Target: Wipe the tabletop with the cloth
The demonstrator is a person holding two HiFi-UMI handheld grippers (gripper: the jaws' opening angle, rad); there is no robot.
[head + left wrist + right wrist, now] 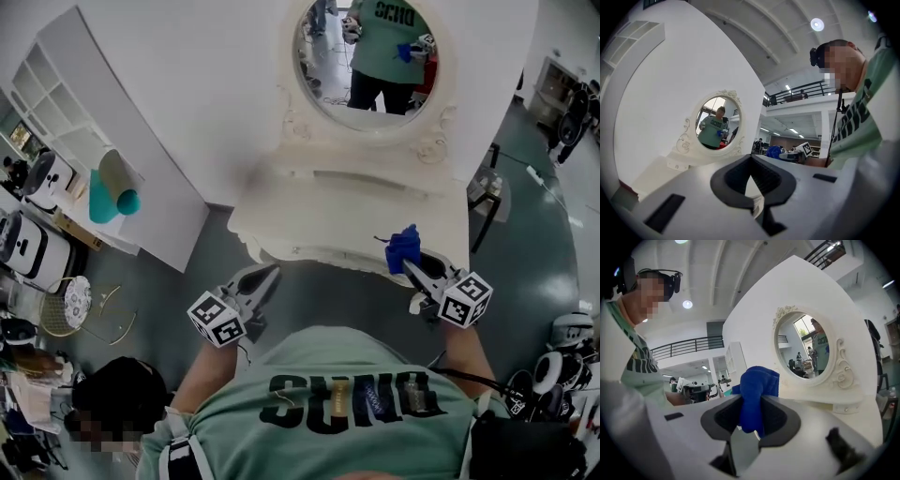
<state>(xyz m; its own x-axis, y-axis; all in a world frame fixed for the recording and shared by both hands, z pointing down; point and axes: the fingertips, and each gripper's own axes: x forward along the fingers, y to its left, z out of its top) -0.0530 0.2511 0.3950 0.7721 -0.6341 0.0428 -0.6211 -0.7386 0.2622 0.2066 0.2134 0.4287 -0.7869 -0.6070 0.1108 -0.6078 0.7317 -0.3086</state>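
Seen from above: white dressing table (pixel 281 225) at frame ctr, pale tabletop (pixel 356 202) bare, wavy front edge crossing mid-frame just above both tools. Open grey floor (pixel 202 267) at lower left of table, more at right. Upper left closed off by white wall panel and shelf unit (pixel 56 103), w/ clutter down far left edge. Top ctr: oval mirror (pixel 370 56) in carved frame, reflecting person in green shirt.

Count: two grippers, one cloth, one table, one mirror, one marker cube (pixel 217 319) per gripper.

Left gripper (pixel 270 274) just left of ctr, tips over floor, just short of table's front edge. In left gripper view, jaws pressed together w/ nothing btwn them, mirror at mid-left behind.

Right gripper (pixel 405 264) right of ctr, jaws clamped on blue cloth (pixel 403 244), bunched and sticking up past tips. Cloth at front right part of table, overlapping its edge in head view; touching top or held above it, can't tell. In right gripper view, cloth (pixel 757 385) upright btwn dark pads (pixel 776 420) at frame ctr, mirror at upper right beyond it.

Grippers well apart, one each side of green shirt (pixel 328 412) at bottom ctr.
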